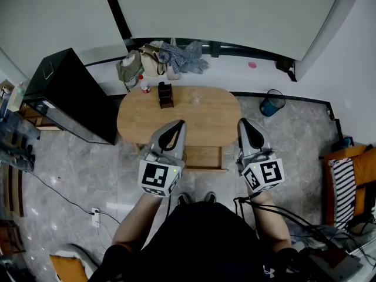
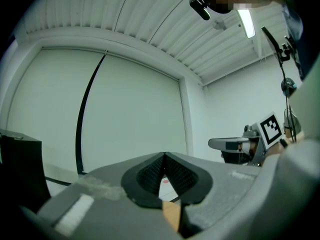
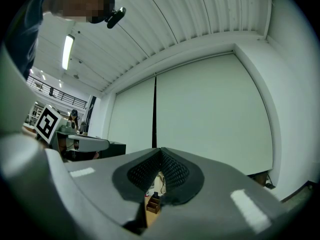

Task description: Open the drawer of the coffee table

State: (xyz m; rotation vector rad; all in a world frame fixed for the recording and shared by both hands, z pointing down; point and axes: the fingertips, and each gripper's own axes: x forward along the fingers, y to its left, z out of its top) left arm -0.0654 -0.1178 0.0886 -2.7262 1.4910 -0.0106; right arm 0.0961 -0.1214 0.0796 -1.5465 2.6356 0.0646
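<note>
An oval wooden coffee table (image 1: 176, 122) stands in front of me in the head view. Its wooden drawer (image 1: 202, 157) shows under the near edge, between my two grippers. My left gripper (image 1: 179, 124) hovers over the table's near left edge, shut and empty. Over the near right edge, my right gripper (image 1: 244, 122) is likewise shut with nothing in it. In the left gripper view the closed left gripper (image 2: 164, 156) points level at a white wall, with a strip of the table (image 2: 171, 215) below. The right gripper (image 3: 160, 151) shows its pads together in its own view.
On the table stand a small dark wooden organizer (image 1: 166, 94), a red-and-white can (image 1: 144, 87) and a small glass (image 1: 197, 101). A black cabinet (image 1: 76, 96) is at the left, bags and clothes (image 1: 158, 57) behind, a blue bin (image 1: 272, 103) at the right.
</note>
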